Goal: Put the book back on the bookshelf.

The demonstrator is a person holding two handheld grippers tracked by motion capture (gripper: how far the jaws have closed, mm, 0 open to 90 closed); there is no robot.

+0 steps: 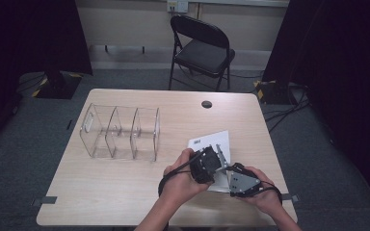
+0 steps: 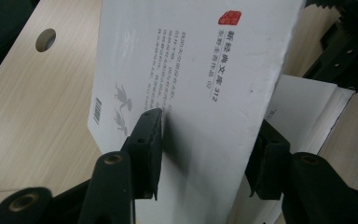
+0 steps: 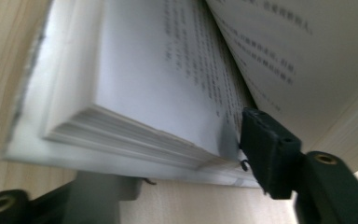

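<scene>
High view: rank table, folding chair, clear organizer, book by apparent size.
1. table
2. folding chair, though it stands farther back, so real size is unsure
3. clear organizer
4. book, partly hidden by the grippers

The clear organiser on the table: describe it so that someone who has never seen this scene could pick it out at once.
Start at the light wooden table and look at its left half, away from the person's hands. There stands the clear organiser, a see-through plastic rack split by dividers into three open compartments. Unlike the white book at the right, it is transparent and stands apart from both grippers.
</scene>
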